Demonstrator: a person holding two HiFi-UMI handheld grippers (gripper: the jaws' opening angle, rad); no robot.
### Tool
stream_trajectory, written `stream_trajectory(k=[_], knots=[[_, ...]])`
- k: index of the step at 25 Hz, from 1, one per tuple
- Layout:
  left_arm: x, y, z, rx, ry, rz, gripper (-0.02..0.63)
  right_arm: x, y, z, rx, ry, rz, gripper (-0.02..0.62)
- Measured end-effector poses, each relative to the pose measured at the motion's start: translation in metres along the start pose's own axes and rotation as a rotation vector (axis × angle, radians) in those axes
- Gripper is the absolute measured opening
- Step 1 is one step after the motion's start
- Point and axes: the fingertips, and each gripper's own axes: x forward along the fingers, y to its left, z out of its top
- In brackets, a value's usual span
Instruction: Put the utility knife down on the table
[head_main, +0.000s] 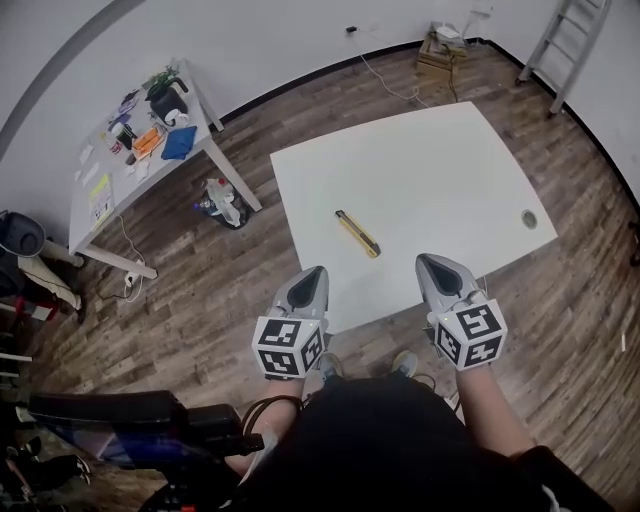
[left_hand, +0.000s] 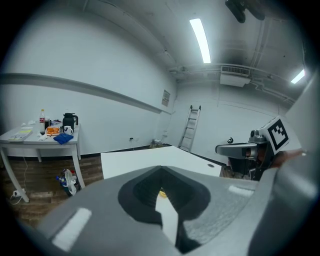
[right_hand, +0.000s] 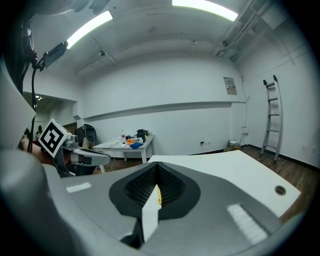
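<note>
**Head view.** The utility knife (head_main: 357, 233), yellow and black, lies flat on the white table (head_main: 440, 165). It sits in the near half of the tabletop, with its long axis running from about 11 o'clock to 5 o'clock. No claw touches it.

The left gripper (head_main: 312, 272) is held over the table's near edge. The knife lies at about 1 o'clock from its tip, near but clearly apart. The right gripper (head_main: 428, 260) is also held over the near edge, and the knife lies at about 10 o'clock from its tip, somewhat farther off. The knife thus lies ahead of and between the two claws.

**Left gripper view.** The jaws of the left gripper (left_hand: 161, 192) are pressed together with nothing pinched between them. A speck of the yellow knife (left_hand: 161, 192) shows beyond the tip.

**Right gripper view.** The jaws of the right gripper (right_hand: 156, 192) are likewise pressed together and empty. A yellow sliver of the knife (right_hand: 159, 196) shows just past them.

**Surroundings.** A cluttered side table (head_main: 95, 195) stands at 10 o'clock and a ladder (head_main: 565, 40) at 1 o'clock. A round cable hole (head_main: 529, 218) is at the table's 3 o'clock edge.
</note>
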Motion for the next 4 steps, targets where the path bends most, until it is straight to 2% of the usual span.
stream_trajectory(k=[4], knots=[[-0.003, -0.013, -0.01, 0.004, -0.008, 0.009, 0.0, -0.011, -0.005, -0.014, 0.004, -0.005, 0.011, 0.023]])
